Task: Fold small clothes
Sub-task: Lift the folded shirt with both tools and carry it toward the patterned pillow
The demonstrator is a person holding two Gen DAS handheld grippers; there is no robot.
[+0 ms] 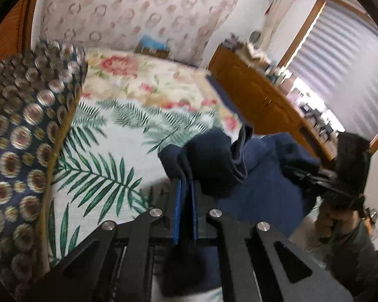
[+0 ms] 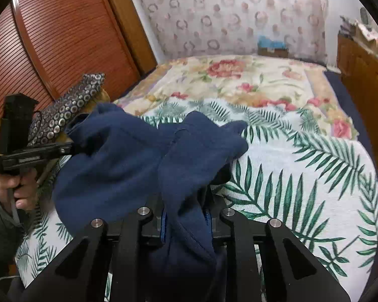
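Bedroom around me: a bed (image 2: 302, 176) with a palm-leaf cover near and a flowered blanket (image 2: 239, 75) farther back, a patterned curtain (image 2: 239, 12) beyond it, slatted wooden doors (image 2: 50, 37) at the far left and a wooden dresser (image 1: 259, 95) along the right side. I see a dark pillow with round motifs (image 1: 25, 125) lying at the left edge of the bed.

Both of my tools hold the navy blue garment (image 2: 128, 156), which hangs bunched over the near part of the palm-leaf cover, stretched between them. My left gripper (image 1: 186, 191) has its blue-padded fingers (image 1: 179, 201) pressed nearly together, pinching a dark fold of the cloth at their tips. My right gripper (image 2: 186, 216) has its fingers closed on a thick fold of the same garment; the fabric fills the gap between them and drapes down over the front of the tool.

From the right wrist view I can see a hand (image 2: 15, 188) in a grey-green sleeve gripping the left tool's handle at the left; the left wrist view is smeared by blur
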